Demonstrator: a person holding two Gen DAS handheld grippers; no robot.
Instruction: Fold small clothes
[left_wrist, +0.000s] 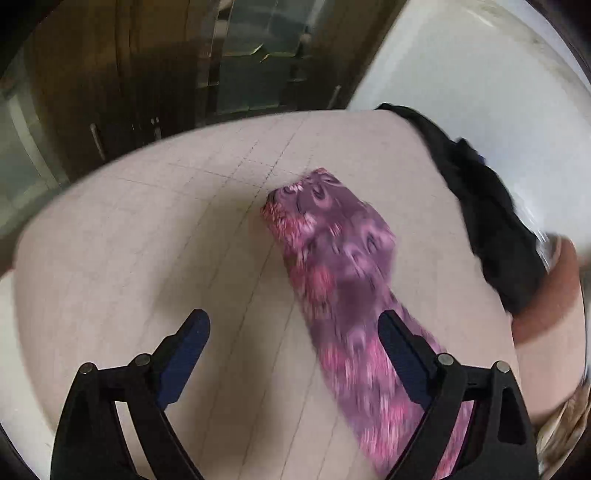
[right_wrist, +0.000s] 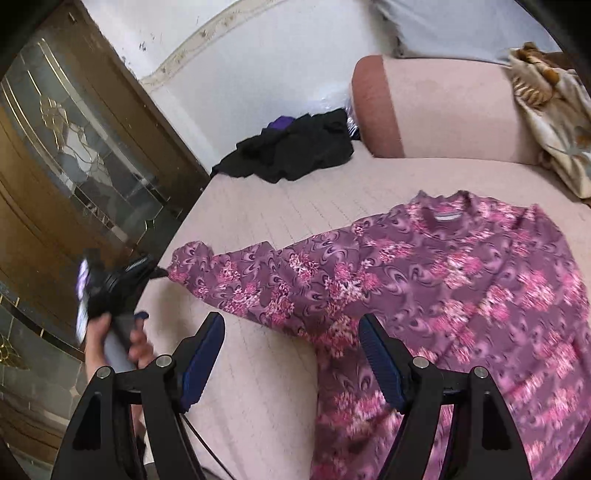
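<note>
A purple top with pink flowers (right_wrist: 461, 280) lies spread on the pink bed (right_wrist: 280, 206), neck toward the far side. Its left sleeve (right_wrist: 236, 273) stretches out to the left; the sleeve also shows in the left wrist view (left_wrist: 340, 258). My left gripper (left_wrist: 293, 332) is open above the bed, its right finger (left_wrist: 399, 347) over the sleeve, nothing held. In the right wrist view the left gripper (right_wrist: 147, 275) sits at the sleeve's cuff. My right gripper (right_wrist: 291, 332) is open and empty, hovering over the sleeve's underarm edge.
A heap of black clothes (right_wrist: 295, 151) lies at the bed's far edge; it also shows in the left wrist view (left_wrist: 495, 221). A pink bolster (right_wrist: 443, 107) and a beige patterned cloth (right_wrist: 554, 110) lie at the back right. A wooden glass-panelled cabinet (right_wrist: 74, 155) stands left.
</note>
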